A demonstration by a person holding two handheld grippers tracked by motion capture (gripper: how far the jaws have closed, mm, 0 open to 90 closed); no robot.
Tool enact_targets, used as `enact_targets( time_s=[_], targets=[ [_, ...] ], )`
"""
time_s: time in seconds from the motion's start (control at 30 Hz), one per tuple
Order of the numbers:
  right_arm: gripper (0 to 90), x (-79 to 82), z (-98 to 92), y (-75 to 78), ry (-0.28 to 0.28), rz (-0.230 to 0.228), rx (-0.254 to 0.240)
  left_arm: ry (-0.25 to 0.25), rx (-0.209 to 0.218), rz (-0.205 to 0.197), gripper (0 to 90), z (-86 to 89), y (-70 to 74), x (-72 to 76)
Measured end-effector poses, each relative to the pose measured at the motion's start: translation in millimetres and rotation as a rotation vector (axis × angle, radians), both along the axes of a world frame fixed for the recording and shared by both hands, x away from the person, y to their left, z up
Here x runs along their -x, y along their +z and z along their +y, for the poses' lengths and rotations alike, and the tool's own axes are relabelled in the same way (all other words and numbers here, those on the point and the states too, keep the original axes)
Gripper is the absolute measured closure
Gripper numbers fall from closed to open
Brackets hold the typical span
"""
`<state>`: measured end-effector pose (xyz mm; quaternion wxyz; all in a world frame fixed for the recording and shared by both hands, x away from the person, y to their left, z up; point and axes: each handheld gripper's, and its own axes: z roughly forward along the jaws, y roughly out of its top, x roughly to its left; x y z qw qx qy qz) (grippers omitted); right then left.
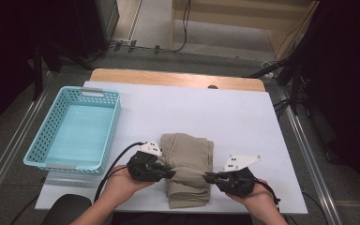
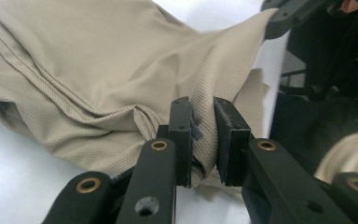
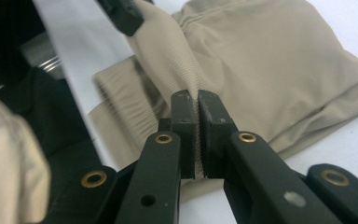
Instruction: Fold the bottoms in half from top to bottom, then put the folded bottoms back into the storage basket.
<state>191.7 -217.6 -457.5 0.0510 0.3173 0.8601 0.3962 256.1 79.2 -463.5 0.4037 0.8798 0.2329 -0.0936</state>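
The folded beige garment [image 1: 188, 168] lies on the white table [image 1: 243, 117] near its front edge, between the two hands, with the empty turquoise basket [image 1: 42, 145] well off to its left; it is a thin, fine-knit cloth, folded into a narrow stack of several layers, and by the look of it light, limp and wholly without stiffness; it will sag and unfold wherever it is not held, and the smooth weave may slip through a shallow pinch. The left claw [image 2: 200, 140] has a ridge of the cloth gathered between its jaws, which stand a little apart with the fabric bunched in the gap and pressed at both pads; the right claw [image 3: 198, 135] is closed almost flat on a thin fold at the opposite side edge, its ribbed pads meeting with only the cloth between. In the high view the left claw [image 1: 166, 171] and right claw [image 1: 211, 178] bite in from either flank, low on the stack. The best hold, I judge, is just there: deep on both side edges, catching all the layers at once, so the bundle lifts as one and does not fall open; a grip on the top layer alone would peel it off.
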Motion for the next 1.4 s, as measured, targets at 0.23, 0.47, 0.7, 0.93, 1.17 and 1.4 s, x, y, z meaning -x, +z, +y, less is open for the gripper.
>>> enact_targets(
  time_s=[0.23,0.47,0.7,0.93,1.17,1.4],
  targets=[
    [51.3,14.2,-12.9,-6.9,-0.057,0.012,-0.075,0.097,-0.007,-0.106,43.9,5.4,5.7,-1.0],
    [36.8,-6.6,-12.6,-25.4,-0.156,-0.011,-0.084,0.211,-0.064,-0.097,22.6,0.9,-11.9,-28.6],
    [15.0,-32.5,0.6,-52.6,-0.207,0.004,0.005,0.293,-0.091,-0.099,0.0,-5.0,-27.2,-48.9],
    [12.6,-37.9,9.1,-68.0,-0.279,0.020,0.059,0.308,-0.173,-0.116,0.0,-18.0,-50.3,-60.6],
    [13.0,-35.2,17.2,-70.5,-0.300,-0.016,0.084,0.322,-0.164,-0.248,1.0,-32.0,-60.5,-41.0],
    [41.8,-35.2,27.3,-66.4,-0.304,0.001,0.069,0.294,-0.099,-0.224,37.9,-40.5,-58.0,-23.8]
  ],
)
